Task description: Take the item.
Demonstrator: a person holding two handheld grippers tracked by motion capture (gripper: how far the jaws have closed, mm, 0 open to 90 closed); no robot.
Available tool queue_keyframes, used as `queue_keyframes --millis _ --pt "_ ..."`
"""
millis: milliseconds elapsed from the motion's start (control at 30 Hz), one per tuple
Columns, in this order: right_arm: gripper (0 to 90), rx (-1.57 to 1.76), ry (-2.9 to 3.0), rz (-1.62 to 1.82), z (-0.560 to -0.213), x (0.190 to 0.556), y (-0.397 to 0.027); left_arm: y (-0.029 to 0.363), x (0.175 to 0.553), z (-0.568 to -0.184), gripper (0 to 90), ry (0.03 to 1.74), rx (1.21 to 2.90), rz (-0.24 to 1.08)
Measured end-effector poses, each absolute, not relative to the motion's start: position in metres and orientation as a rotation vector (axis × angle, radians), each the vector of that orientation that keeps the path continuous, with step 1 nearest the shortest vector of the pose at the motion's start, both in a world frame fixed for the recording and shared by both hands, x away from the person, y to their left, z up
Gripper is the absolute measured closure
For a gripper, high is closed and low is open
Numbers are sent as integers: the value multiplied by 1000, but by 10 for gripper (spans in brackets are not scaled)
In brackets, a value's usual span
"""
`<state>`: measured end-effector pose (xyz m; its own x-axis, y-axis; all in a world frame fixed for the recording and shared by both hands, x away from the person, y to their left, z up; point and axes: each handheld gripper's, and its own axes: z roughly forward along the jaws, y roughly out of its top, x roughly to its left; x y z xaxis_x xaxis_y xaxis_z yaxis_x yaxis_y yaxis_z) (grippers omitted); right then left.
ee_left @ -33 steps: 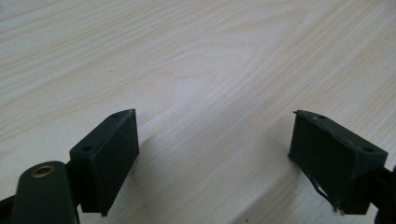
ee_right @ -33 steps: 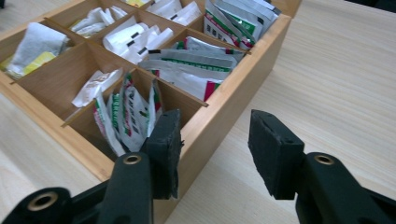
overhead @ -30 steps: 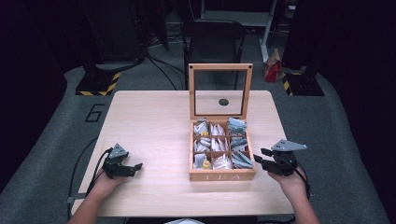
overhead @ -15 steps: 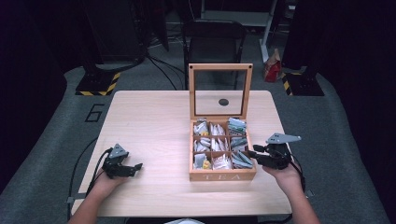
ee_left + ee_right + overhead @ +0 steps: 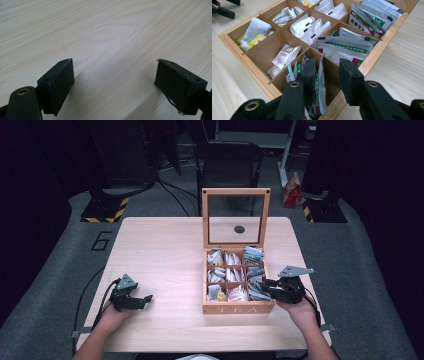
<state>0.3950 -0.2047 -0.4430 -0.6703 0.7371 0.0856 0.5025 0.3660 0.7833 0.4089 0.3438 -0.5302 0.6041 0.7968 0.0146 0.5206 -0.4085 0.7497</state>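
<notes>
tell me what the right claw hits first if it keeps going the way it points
Probably the green-and-white sachets in the near right compartment of the tea box: the right claw stands open over it, one jaw already among them. Depth is hard to judge.

Pale wood-grain table [image 5: 160, 250], tan wooden box [image 5: 238, 309] — white, green-and-red striped sachets [image 5: 352, 46] — both tools black.
</notes>
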Motion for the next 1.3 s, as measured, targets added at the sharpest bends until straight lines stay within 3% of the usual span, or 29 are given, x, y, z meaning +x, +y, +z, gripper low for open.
queue_keyframes --millis 333,1300 --pt "759 1094 2392 1184 -451 396 -205 344 409 -530 151 1034 2104 487" --pt "891 1064 2489 1156 -459 401 -196 344 409 -530 151 1036 2101 485"
